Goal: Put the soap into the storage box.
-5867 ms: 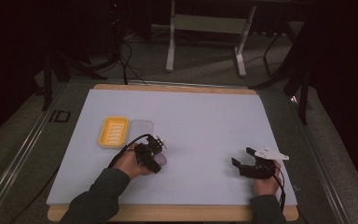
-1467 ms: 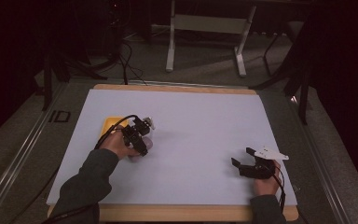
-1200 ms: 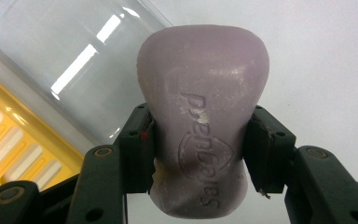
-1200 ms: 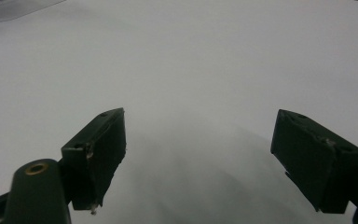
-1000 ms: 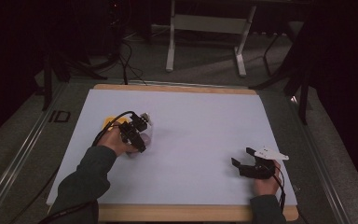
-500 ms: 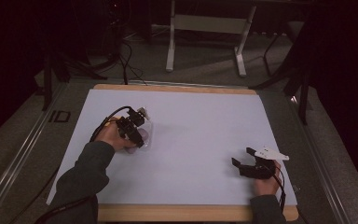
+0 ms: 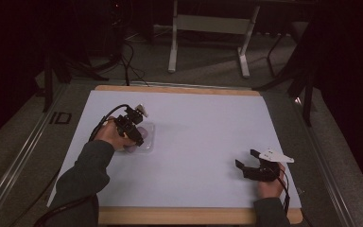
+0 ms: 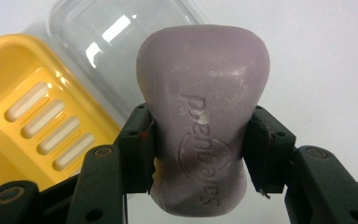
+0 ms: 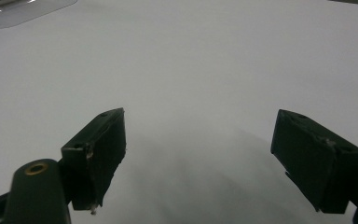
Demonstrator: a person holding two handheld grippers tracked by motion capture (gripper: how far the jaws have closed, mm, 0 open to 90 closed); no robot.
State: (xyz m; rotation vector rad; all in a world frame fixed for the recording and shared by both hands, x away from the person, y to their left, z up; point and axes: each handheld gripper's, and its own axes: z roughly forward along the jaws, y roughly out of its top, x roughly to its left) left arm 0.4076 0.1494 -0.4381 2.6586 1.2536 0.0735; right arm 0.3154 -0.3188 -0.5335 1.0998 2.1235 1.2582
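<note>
A purple soap bar (image 8: 204, 116) stamped "Safeguard" is clamped between the jaws of my left gripper (image 8: 200, 140), which is shut on it. Below it lie a yellow slotted soap dish (image 8: 32, 116) and a clear plastic lid (image 8: 116, 37). In the high view the left gripper (image 7: 137, 137) hovers at the mat's left, over the clear lid (image 7: 147, 139), and the hand covers the dish. My right gripper (image 7: 246, 165) rests at the front right, open, with bare mat between its jaws (image 9: 200, 158).
A white mat (image 7: 203, 127) covers the wooden table (image 7: 179, 215). The clear lid's corner (image 9: 18, 9) shows far off in the right gripper view. Metal stand legs (image 7: 208, 38) and cables sit on the floor beyond the table.
My left gripper has carried the soap away from me and leftward, from mid-mat to above the dish and lid. The hand now covers the yellow dish. The right gripper has stayed still.
</note>
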